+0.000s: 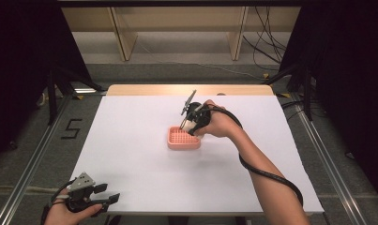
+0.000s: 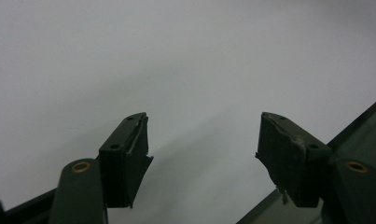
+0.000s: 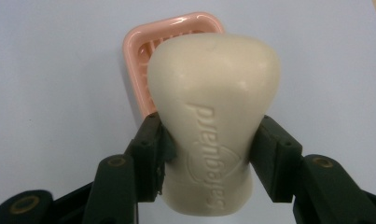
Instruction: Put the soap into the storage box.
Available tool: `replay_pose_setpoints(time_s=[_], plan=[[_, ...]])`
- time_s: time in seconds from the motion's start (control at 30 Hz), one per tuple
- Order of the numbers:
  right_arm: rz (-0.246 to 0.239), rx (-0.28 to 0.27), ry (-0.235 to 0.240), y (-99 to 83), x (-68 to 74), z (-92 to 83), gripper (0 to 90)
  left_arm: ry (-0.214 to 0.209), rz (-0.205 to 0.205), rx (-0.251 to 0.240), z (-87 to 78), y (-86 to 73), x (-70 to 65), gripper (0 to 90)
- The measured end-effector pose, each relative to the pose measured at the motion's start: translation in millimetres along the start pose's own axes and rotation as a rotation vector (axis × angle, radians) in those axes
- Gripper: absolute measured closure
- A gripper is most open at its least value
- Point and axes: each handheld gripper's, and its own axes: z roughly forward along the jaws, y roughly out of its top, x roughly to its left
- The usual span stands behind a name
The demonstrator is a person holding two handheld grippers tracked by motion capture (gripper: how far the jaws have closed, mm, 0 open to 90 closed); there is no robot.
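Right gripper view: your right tool [image 3: 209, 154] is clamped on a cream soap bar [image 3: 213, 116] stamped "Safeguard", pads pressing its narrow waist. Soap bar sits just above the pink soap dish [image 3: 176, 28], held over its near edge, not lying in it. High view: dish [image 1: 183, 139] lies mid-counter [image 1: 130, 154]. Your left tool [image 1: 104, 193] rests well away from the dish at the counter's near left corner, jaws spread, gripping nothing.

Right gripper [image 3: 209, 154] clamped on cream soap bar [image 3: 213, 107], "Safeguard" embossed along it, hanging just over pink soap dish [image 3: 139, 51] on white table [image 3: 50, 93].
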Motion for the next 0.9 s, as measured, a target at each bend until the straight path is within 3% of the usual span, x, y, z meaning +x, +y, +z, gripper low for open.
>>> replay_pose_setpoints(time_s=[0.07, 0.23, 0.27, 0.37, 0.4, 0.5, 0.7, 0.73, 0.77, 0.8, 0.9], plan=[[0.017, 0.009, -0.008, 0.7, 0.8, -0.3, 50.4, 0.000, -0.002, 0.000, 0.0, 0.0, 0.0, 33.2], [-0.001, -0.004, 0.002, 2.3, 0.1, 1.2, 50.4, 0.000, -0.001, 0.000, 0.1, 0.0, -0.1, 33.2], [0.030, 0.001, 0.006, 2.3, 2.6, 1.7, 50.4, 0.000, -0.001, 0.000, 0.1, 0.0, 0.0, 33.2], [-0.016, 0.001, -0.011, 3.4, -0.9, 2.9, 50.4, 0.000, -0.002, -0.001, 0.0, 0.0, 0.0, 33.2], [0.016, 0.010, -0.005, 3.4, 1.0, 2.8, 50.4, 0.000, -0.001, -0.001, 0.0, 0.0, 0.0, 33.2], [-0.017, 0.012, -0.018, 4.8, -1.7, 3.0, 50.4, 0.000, -0.001, -0.001, 0.0, 0.0, 0.1, 33.2], [0.000, 0.018, -0.018, 7.5, 0.7, 4.2, 50.4, -0.004, 0.000, 0.006, -0.6, 0.4, 0.2, 33.2], [-0.024, 0.007, -0.004, 8.2, -0.3, 5.9, 50.4, -0.004, 0.000, 0.007, -0.6, 0.4, 0.2, 33.2], [0.003, 0.017, -0.011, 8.3, 1.5, 5.6, 50.4, 0.001, -0.002, -0.003, 0.2, 0.0, 0.0, 33.2], [-0.022, 0.017, -0.010, 8.7, 0.4, 6.6, 50.4, 0.000, -0.003, -0.002, 0.2, 0.0, 0.1, 33.2], [-0.019, 0.020, -0.011, 10.4, 0.8, 8.4, 50.4, -0.001, -0.003, -0.002, 0.0, 0.0, 0.2, 33.2]])
